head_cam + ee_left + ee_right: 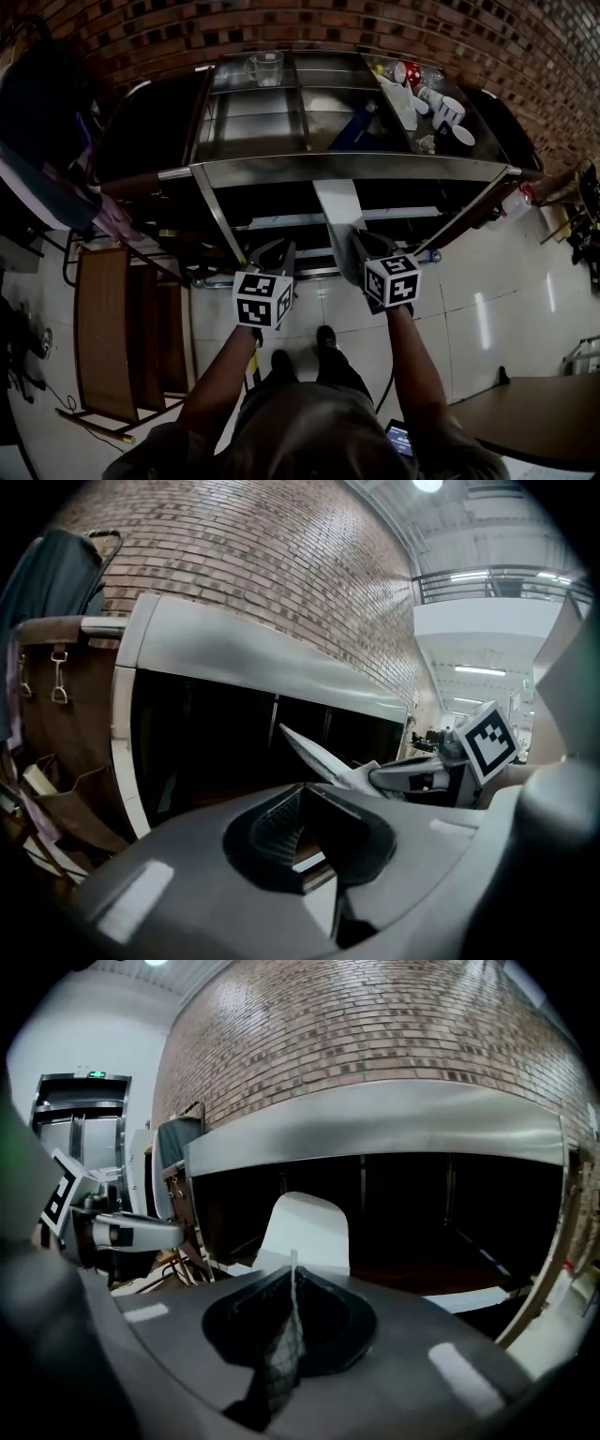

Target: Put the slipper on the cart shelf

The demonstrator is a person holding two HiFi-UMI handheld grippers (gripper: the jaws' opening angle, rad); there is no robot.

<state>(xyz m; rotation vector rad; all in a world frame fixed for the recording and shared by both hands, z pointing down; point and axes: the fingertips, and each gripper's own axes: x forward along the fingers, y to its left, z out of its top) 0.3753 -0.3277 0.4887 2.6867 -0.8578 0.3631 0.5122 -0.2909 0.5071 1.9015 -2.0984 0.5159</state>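
Note:
A white slipper (338, 208) sticks out forward from my right gripper (364, 242), whose jaws are shut on its near edge. The slipper's front reaches in under the metal cart's top rim (347, 169), over the lower shelf (281, 222). In the right gripper view the slipper (305, 1232) stands in front of the dark shelf opening, with my right gripper (292, 1274) pinching its thin edge. My left gripper (272, 251) hangs beside it on the left, open and holding nothing. The left gripper view shows the slipper (319, 757) off to the right of my left gripper (305, 822).
The cart's top shelf holds a glass jug (266, 67), cups (448, 112) and a blue item (352, 131). A wooden frame (103, 328) stands on the floor at the left. A dark table corner (534, 422) is at the lower right. The person's feet (300, 352) are below the grippers.

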